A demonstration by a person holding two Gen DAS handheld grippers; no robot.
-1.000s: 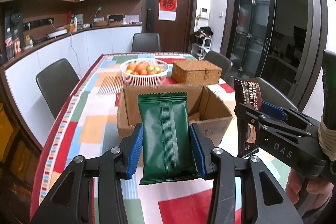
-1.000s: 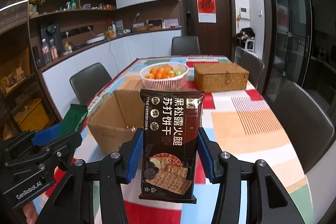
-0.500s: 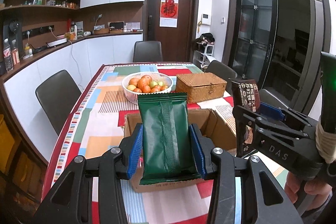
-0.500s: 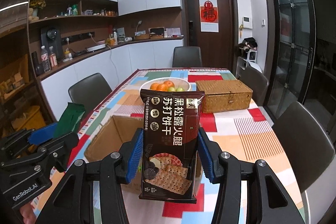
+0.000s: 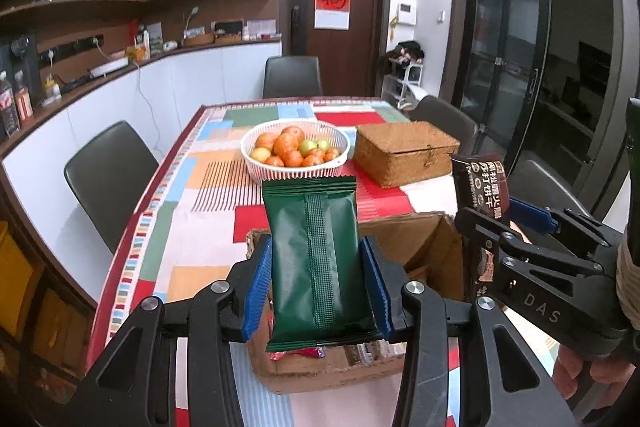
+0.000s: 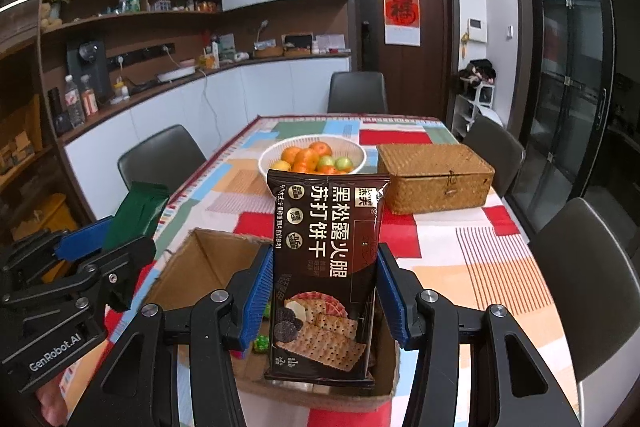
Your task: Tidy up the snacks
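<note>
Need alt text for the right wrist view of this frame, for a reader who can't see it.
The right gripper clamps an upright dark brown soda cracker packet above an open cardboard box on a colourful tablecloth. At left, the left gripper holds a green packet; a fruit basket and wicker box sit behind.

My left gripper (image 5: 316, 283) and right gripper (image 6: 324, 291) are held level side by side, each with blue pads (image 5: 256, 291) clamped on a packet.
</note>
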